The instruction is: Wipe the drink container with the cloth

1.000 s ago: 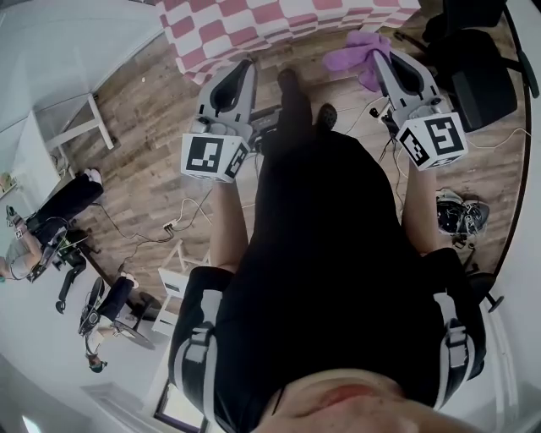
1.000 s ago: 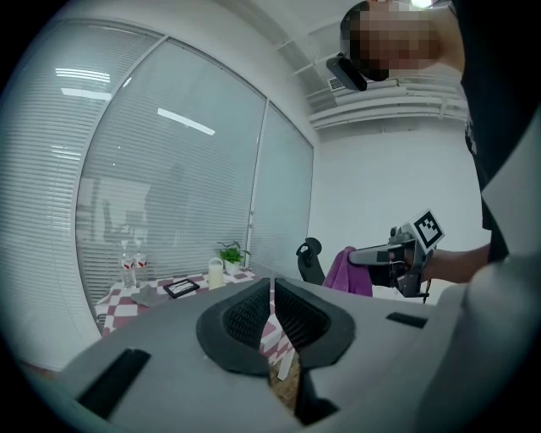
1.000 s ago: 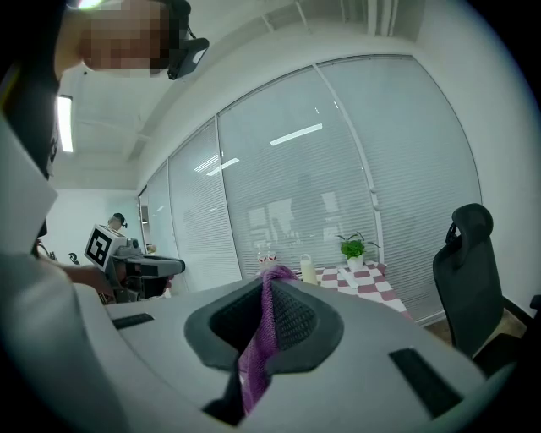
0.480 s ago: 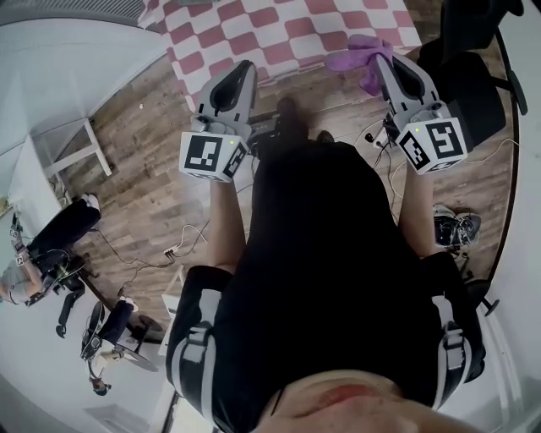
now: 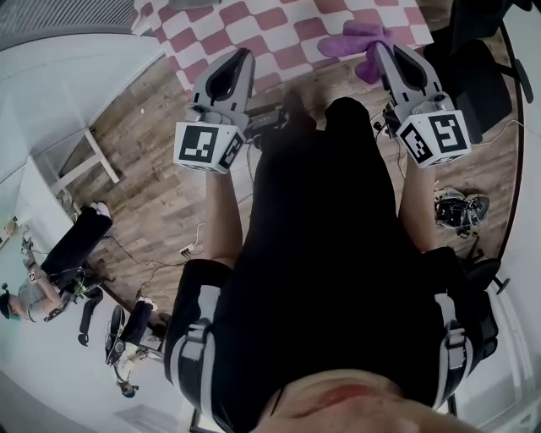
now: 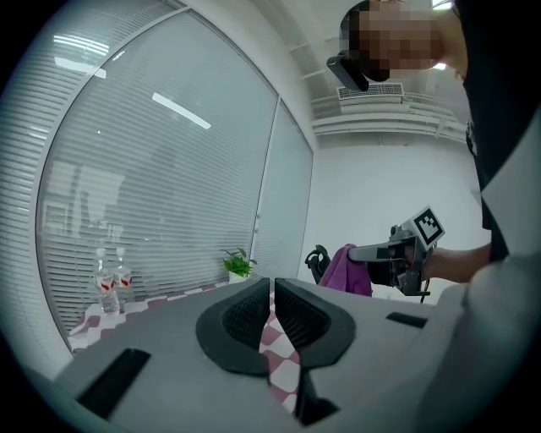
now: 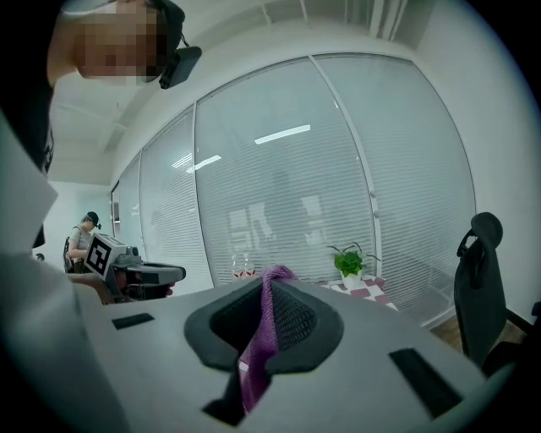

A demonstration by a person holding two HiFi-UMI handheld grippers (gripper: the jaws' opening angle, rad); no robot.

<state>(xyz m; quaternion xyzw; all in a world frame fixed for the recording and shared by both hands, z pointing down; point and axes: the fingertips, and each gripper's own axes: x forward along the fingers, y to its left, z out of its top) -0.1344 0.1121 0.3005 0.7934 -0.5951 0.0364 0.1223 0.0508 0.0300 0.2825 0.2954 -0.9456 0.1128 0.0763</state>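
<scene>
My right gripper [image 5: 380,46] is shut on a purple cloth [image 5: 359,41], which bunches over the jaw tips and hangs down between them [image 7: 264,338]. Held level beside it, my left gripper [image 5: 243,56] is shut with nothing in it. In the left gripper view its jaws [image 6: 271,283] meet, and the right gripper [image 6: 397,254] with the cloth [image 6: 347,271] shows off to the right. Two clear drink bottles [image 6: 108,287] with red labels stand on the far side of the red-and-white checkered table [image 5: 279,25]. The bottles [image 7: 243,269] are small in the right gripper view.
A potted plant [image 7: 349,260] stands on the table's corner by the glass wall with blinds. A black office chair [image 5: 482,63] is at the right. Cables lie on the wood floor [image 5: 186,237]. Seated people [image 5: 51,271] and a white side table [image 5: 89,161] are at the left.
Both grippers have been carried forward toward the checkered table, more of which now shows at the top of the head view. The cloth stays in the right gripper.
</scene>
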